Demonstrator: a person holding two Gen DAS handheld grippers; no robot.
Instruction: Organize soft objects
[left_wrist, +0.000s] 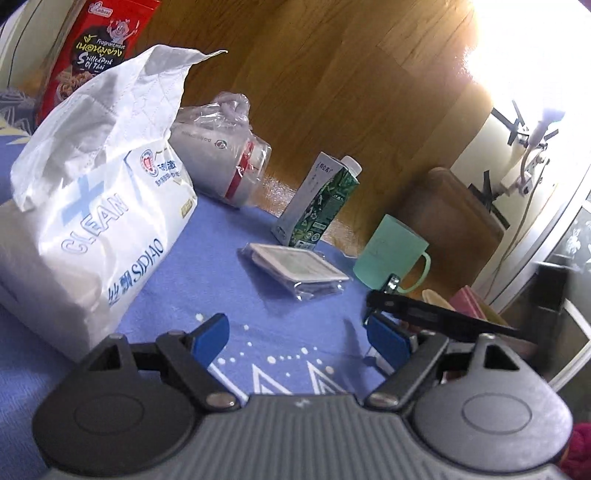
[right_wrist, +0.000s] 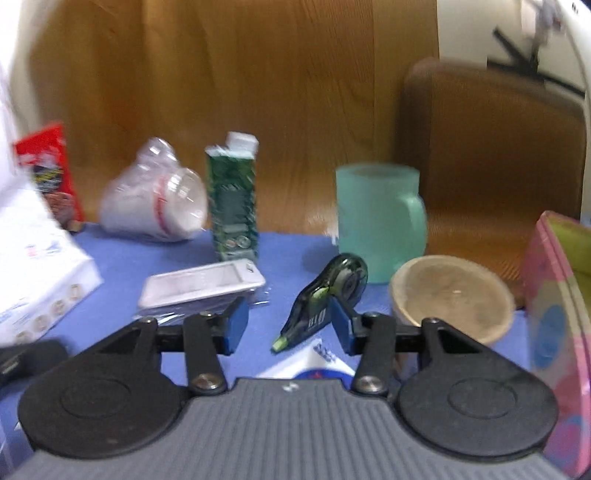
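A white tissue pack (left_wrist: 92, 229) printed "CLEAN" lies on the blue cloth (left_wrist: 207, 280), close to my left gripper's left finger. Behind it stand a red snack bag (left_wrist: 99, 48) and a clear bag of cups (left_wrist: 221, 162). My left gripper (left_wrist: 299, 338) is open and empty, low over the cloth. In the right wrist view the tissue pack (right_wrist: 33, 266) is at the left edge. My right gripper (right_wrist: 288, 325) stands open. A green correction-tape dispenser (right_wrist: 325, 295) lies on the cloth between its fingers, beside the right pad (right_wrist: 341, 325) and apart from the left one.
Toward the far edge stand a green carton (right_wrist: 232, 199), a flat wrapped packet (right_wrist: 199, 284), a mint mug (right_wrist: 376, 218) and a wooden bowl (right_wrist: 450, 295). A pink box (right_wrist: 557, 314) fills the right edge. A black bar (left_wrist: 443, 317) crosses beside my left gripper's right finger.
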